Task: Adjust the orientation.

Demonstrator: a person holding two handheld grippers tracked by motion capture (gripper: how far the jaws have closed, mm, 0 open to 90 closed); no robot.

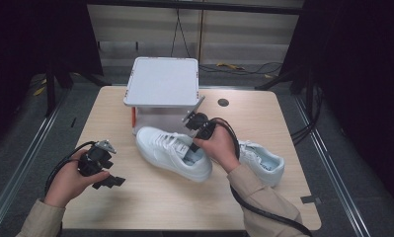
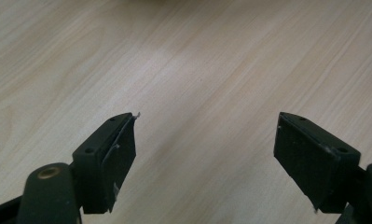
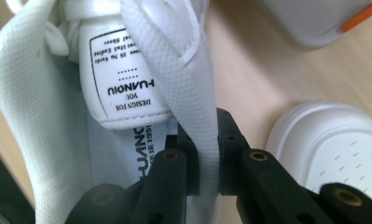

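Dark curtains and a grey floor surround a pale wooden table [image 1: 150, 202], at whose far edge a white box [image 1: 162, 81] with an orange trim is set. Two white sneakers lie on the wood: the nearer sneaker [image 1: 172, 153] sits just in front of the box, toe toward the left, while the second sneaker [image 1: 263, 163] is partly hidden behind the person's right hand [image 1: 219, 148]. The right gripper [image 3: 207, 163] is clamped on the padded collar wall [image 3: 193, 93] of the nearer sneaker beside the labelled tongue [image 3: 123, 79], the mesh fabric being pinched flat between the jaws. The left gripper [image 2: 204, 144] is held over bare wood at the table's left side, its jaws wide apart with nothing between them. The shoe is judged to be light, with a soft, yielding upper and a stiffer rubber sole; a grip on the collar is likely to hold well, since the woven fabric offers friction, but the shoe may swing or tilt toe-down when lifted. A steadier hold would be expected at the heel counter or across the sole edge.
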